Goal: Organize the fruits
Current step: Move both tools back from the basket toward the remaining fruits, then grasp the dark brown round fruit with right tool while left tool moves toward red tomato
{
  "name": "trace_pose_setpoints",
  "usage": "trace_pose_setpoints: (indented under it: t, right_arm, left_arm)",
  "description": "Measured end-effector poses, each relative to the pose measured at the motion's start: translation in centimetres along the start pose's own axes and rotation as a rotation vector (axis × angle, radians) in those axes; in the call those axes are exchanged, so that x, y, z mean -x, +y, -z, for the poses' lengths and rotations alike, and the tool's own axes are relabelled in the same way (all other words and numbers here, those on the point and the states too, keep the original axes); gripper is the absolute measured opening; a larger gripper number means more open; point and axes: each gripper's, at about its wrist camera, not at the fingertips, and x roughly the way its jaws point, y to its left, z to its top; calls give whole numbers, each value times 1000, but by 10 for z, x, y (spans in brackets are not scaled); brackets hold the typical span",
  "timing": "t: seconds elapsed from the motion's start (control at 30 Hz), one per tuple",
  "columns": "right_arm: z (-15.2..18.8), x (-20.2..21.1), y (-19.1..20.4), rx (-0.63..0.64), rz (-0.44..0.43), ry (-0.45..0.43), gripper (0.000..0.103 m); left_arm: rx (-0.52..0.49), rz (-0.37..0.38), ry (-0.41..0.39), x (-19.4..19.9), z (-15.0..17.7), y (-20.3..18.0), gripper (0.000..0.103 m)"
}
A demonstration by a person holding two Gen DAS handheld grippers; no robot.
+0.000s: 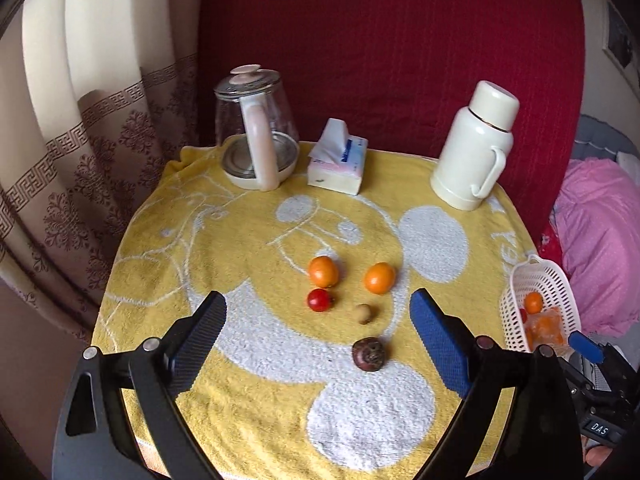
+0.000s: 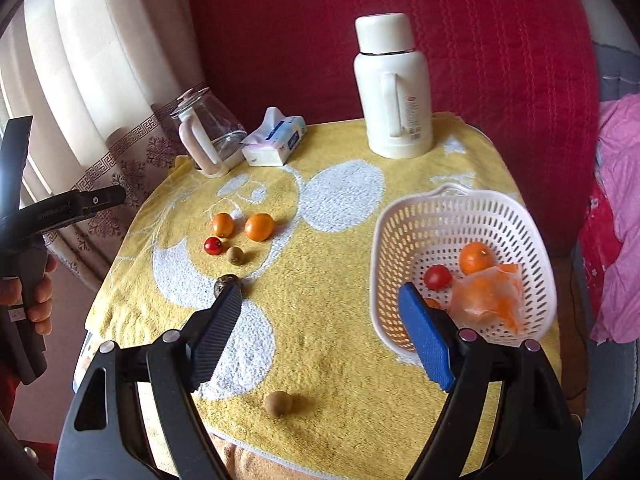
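Note:
Two oranges (image 1: 323, 271) (image 1: 379, 278), a red tomato (image 1: 320, 300), a small tan fruit (image 1: 364, 313) and a dark brown fruit (image 1: 369, 354) lie loose on the yellow towel (image 1: 240, 240). My left gripper (image 1: 318, 300) hovers above them, open and empty. The white basket (image 2: 440, 200) at the right holds an orange (image 2: 475, 257), a tomato (image 2: 438, 277) and a bag of orange pieces (image 2: 488, 296). My right gripper (image 2: 320, 291) is open and empty beside the basket, its left finger hiding part of the dark fruit (image 2: 226, 280). Another brown fruit (image 2: 278, 403) lies near the front edge.
A glass kettle (image 1: 256, 136), a tissue pack (image 1: 338, 160) and a white thermos (image 1: 474, 148) stand along the back of the table. Red fabric hangs behind, a curtain (image 1: 80, 140) at the left, pink cloth (image 1: 600, 240) at the right. A hand (image 2: 38, 300) holds the left gripper's handle.

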Motion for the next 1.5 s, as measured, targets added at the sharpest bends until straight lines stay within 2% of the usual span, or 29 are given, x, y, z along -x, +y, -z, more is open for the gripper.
trace_pose_setpoints:
  t: [0.47, 0.73, 0.93, 1.0, 1.1, 1.4, 1.5]
  right_arm:
    - [-5, -68, 75, 104, -61, 89, 81]
    - [-7, -118, 106, 137, -70, 150, 80]
    - [-4, -156, 118, 150, -44, 199, 79]
    - [-2, -168, 121, 150, -36, 220, 72]
    - [0, -181, 123, 153, -21, 237, 70]
    - [10, -206, 122, 153, 41, 297, 55]
    - [11, -207, 124, 173, 62, 291, 49]
  left_arm:
    - [19, -24, 62, -11, 20, 64, 92]
    - [41, -35, 90, -16, 27, 99, 92]
    - [57, -31, 104, -21, 28, 120, 92]
    - [59, -32, 110, -23, 29, 126, 92]
    - [65, -31, 117, -28, 28, 134, 92]
    - [66, -11, 136, -43, 24, 145, 92]
    - [58, -1, 141, -48, 21, 144, 92]
